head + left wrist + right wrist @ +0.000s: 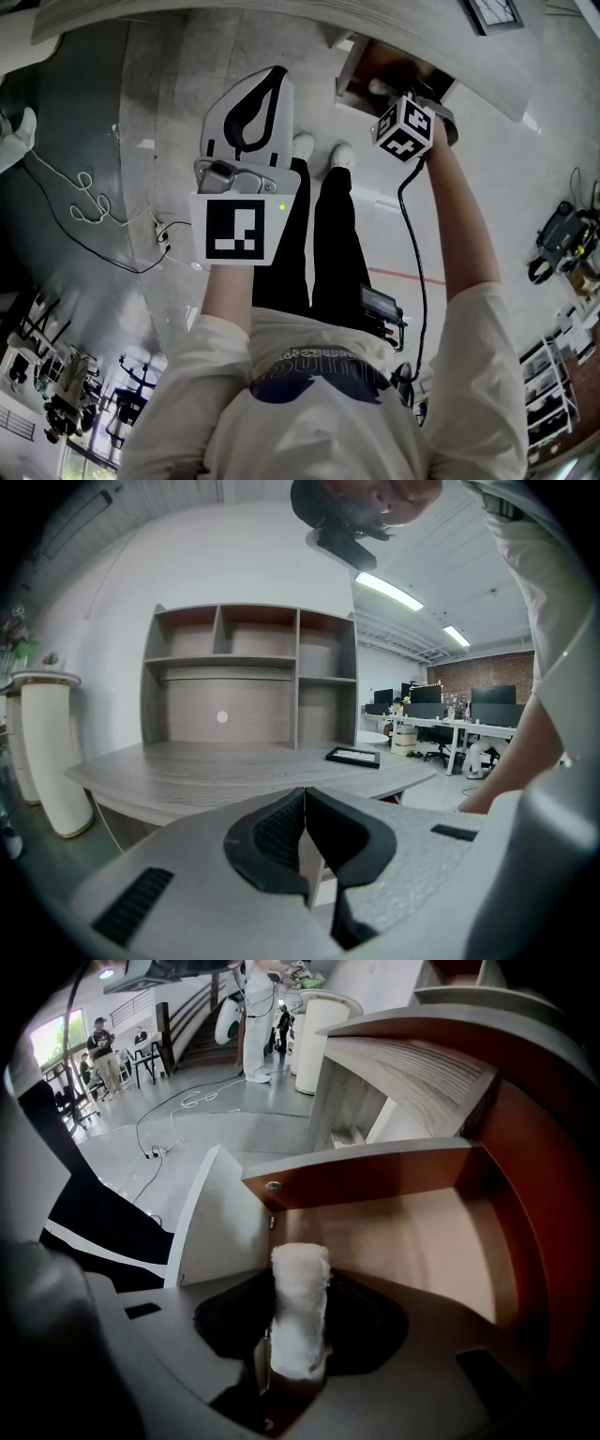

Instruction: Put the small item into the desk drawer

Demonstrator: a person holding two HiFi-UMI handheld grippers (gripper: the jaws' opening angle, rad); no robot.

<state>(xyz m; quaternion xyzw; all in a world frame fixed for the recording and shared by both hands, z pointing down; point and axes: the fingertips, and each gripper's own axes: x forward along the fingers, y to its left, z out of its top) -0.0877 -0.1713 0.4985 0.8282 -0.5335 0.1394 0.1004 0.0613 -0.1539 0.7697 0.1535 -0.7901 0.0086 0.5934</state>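
Observation:
The small item is a white fuzzy roll (300, 1307). It stands upright between the dark pads of my right gripper (300, 1283), which is shut on it. That gripper points steeply down over the open desk drawer (375, 1174), whose bare pale floor lies just beyond the roll. In the head view the right gripper's marker cube (405, 127) hangs at the drawer (361, 70). My left gripper (278, 72) is held off to the left, away from the drawer. In the left gripper view its jaws are shut (305, 803) with nothing between them.
The grey desktop (216, 771) carries a shelf unit (248, 667) and a flat black frame (353, 756). A white cylinder (52, 752) stands left of the desk. Cables (84, 202) run over the floor. The person's legs and white shoes (319, 150) are below the drawer.

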